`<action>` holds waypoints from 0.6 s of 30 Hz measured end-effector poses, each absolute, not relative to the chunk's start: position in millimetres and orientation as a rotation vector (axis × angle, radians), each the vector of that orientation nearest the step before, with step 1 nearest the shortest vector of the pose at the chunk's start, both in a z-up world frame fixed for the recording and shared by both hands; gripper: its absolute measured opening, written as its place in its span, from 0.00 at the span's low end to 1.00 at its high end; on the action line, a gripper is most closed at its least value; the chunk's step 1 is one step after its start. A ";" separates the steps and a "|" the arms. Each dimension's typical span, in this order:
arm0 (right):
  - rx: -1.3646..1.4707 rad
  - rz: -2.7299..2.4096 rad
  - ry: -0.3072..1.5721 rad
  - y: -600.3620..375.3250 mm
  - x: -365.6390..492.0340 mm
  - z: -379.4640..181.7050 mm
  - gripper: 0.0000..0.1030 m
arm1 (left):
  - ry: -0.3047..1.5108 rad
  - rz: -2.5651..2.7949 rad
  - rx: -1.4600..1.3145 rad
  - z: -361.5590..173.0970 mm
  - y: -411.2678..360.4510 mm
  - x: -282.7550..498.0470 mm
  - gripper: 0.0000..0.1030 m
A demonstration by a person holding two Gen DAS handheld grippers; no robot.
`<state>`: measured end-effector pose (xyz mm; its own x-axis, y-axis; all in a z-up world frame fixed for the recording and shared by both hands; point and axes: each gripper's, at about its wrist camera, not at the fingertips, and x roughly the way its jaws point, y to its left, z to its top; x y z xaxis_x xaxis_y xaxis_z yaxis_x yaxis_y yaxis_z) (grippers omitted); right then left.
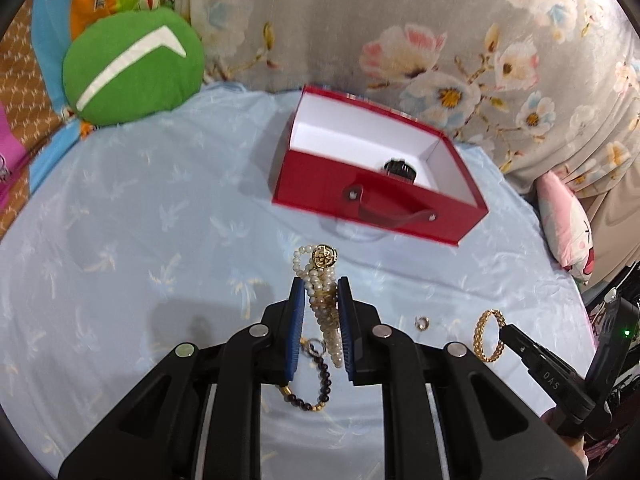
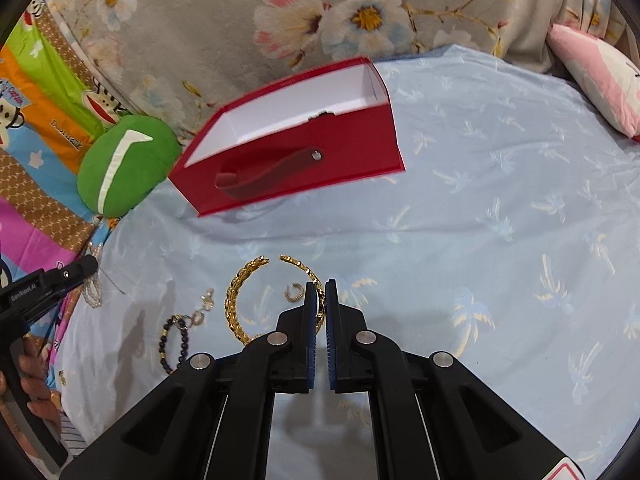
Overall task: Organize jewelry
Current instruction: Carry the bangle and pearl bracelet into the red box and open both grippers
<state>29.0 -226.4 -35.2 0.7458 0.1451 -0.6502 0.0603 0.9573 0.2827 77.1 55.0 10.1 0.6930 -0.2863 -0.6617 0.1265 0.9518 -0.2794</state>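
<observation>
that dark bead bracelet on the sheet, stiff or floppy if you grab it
Probably floppy: the dark bead bracelet lies on the blue sheet in an uneven loop of separate strung beads, so it should sag from a pinch. It looks light. The round beads may slip between tong pads, much as the pearl bracelet droops from the left tongs.

Work surface: a bed covered by a pale blue sheet (image 1: 160, 208) printed with faint palm motifs, lightly creased. Behind it, a grey floral cloth (image 1: 400, 20) with pink, white and blue blooms hangs as the backdrop. At the left edge, a round green cushion (image 1: 134, 66) with a white stripe rests against a multicoloured cartoon blanket (image 2: 36, 128) in orange, green, blue and pink. At the right edge lies a pink pillow (image 2: 600, 76). Lighting is even and bright, casting soft shadows on the sheet.
</observation>
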 end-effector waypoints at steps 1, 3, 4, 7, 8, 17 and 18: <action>0.292 0.050 0.718 -226.1 28.0 -30.7 0.03 | 0.759 -0.230 -0.220 15.3 56.9 76.7 0.16; 0.287 0.055 0.695 -226.6 25.9 -20.5 0.03 | 0.718 -0.221 -0.213 30.7 61.2 76.6 0.16; 0.284 0.058 0.683 -226.9 25.3 -15.2 0.03 | 0.698 -0.216 -0.206 38.0 62.4 77.0 0.16; 0.270 0.064 0.649 -227.8 26.0 0.3 0.03 | 0.656 -0.212 -0.189 54.5 63.9 78.7 0.16; 0.265 0.065 0.640 -227.9 26.4 4.6 0.03 | 0.634 -0.211 -0.177 62.8 63.0 80.3 0.16; 0.221 0.081 0.512 -233.8 51.5 62.3 0.03 | 0.515 -0.230 -0.125 109.4 44.6 104.7 0.16; 0.223 0.083 0.499 -234.9 55.2 67.8 0.03 | 0.504 -0.230 -0.120 113.5 41.7 108.7 0.16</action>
<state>55.2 -234.9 67.8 0.8751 0.1326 -0.4655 -0.0242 0.9725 0.2314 108.7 41.7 113.5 0.8505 -0.2476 -0.4641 0.1885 0.9672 -0.1705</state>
